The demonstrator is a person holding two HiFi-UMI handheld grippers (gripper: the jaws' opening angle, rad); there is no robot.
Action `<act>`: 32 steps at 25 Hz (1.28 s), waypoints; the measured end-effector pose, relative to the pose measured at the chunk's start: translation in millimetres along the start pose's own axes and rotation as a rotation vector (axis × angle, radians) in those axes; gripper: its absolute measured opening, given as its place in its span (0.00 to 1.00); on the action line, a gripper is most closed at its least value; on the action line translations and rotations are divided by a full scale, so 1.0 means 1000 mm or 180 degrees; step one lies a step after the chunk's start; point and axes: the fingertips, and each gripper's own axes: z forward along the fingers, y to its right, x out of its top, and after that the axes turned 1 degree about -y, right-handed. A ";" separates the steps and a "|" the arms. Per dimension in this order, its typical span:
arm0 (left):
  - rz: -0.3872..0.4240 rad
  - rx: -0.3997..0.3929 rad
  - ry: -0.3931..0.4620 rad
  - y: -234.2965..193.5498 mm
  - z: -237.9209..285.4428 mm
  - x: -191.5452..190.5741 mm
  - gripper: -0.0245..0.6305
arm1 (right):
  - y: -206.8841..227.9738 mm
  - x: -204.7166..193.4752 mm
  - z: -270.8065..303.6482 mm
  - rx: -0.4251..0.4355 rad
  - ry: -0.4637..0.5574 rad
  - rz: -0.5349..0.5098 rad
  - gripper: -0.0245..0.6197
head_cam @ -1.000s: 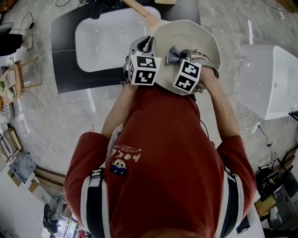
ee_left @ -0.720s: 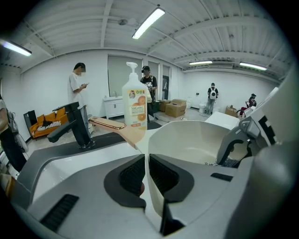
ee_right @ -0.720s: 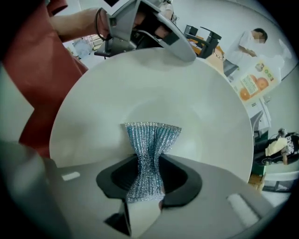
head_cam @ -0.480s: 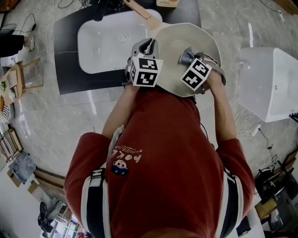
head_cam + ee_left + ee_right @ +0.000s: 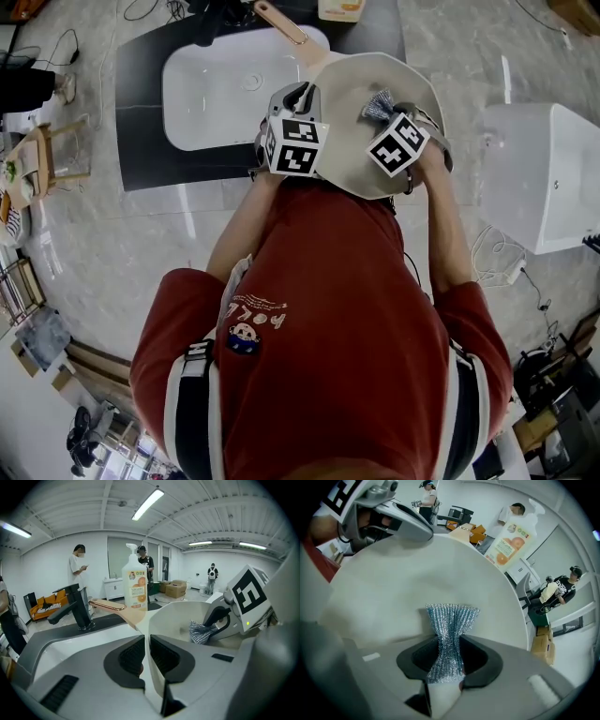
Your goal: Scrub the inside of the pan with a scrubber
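Pan (image 5: 412,89) is held at 3 o'clock of sink (image 5: 211,94); rim, approx. 10 o'clock, pinched by near-shut fingers of left gripper (image 5: 146,644). Inside pan nr centre, scrubber (image 5: 451,618) is clamped by right gripper (image 5: 449,656) fingers.

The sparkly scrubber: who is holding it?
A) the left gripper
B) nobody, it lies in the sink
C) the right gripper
C: in the right gripper view, the right gripper has its jaws pinched on the silvery scrubber, whose loose end fans out against the pale inside of the pan.
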 end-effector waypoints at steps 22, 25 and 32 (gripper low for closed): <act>-0.0102 0.0146 0.0373 -0.012 -0.041 0.035 0.10 | 0.038 0.029 -0.099 -0.0037 0.1561 0.1486 0.27; -0.0157 0.0130 0.0534 -0.012 -0.052 0.051 0.10 | 0.059 0.037 -0.134 -0.0272 0.1967 0.1711 0.27; -0.0202 0.0105 0.0992 -0.010 -0.082 0.100 0.10 | 0.094 0.062 -0.210 -0.0828 0.2753 0.1844 0.27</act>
